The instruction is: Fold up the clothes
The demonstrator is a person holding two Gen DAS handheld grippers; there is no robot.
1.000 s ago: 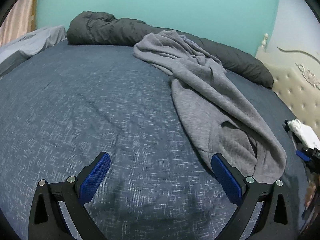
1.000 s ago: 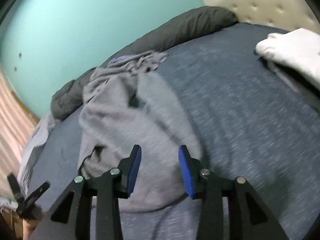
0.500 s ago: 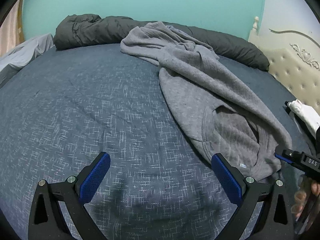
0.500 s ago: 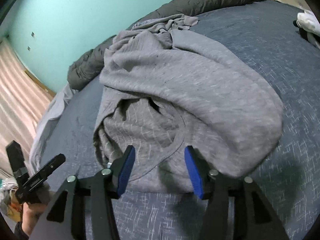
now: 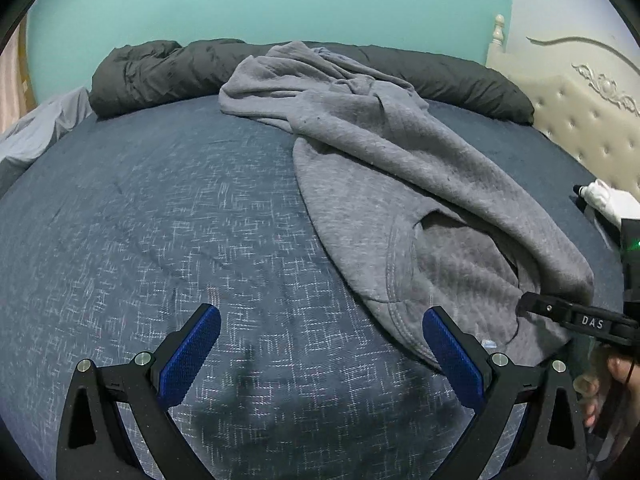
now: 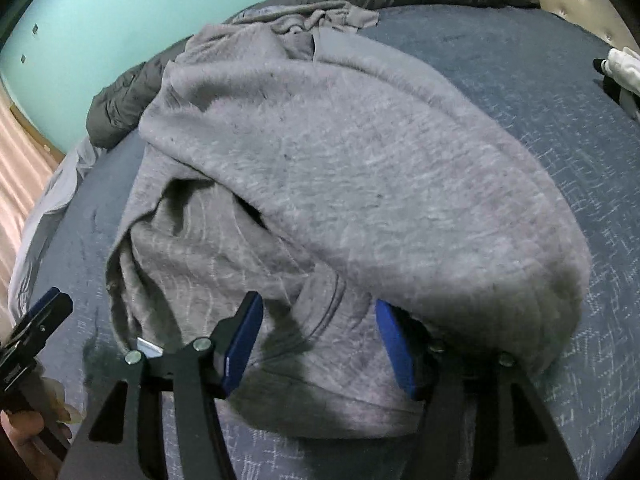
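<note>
A: How is the left gripper [image 5: 320,344] seen?

B: Its jaws are spread wide over the blue bedspread [image 5: 160,220], with nothing held.

A: And the grey sweatshirt [image 5: 400,184]?

B: It is found crumpled on the bed, trailing back onto the dark duvet [image 5: 160,72] (neckline nearest).

A: The right gripper [image 6: 320,344]?

B: Its jaws are parted astride the sweatshirt's collar edge, not closed.
</note>
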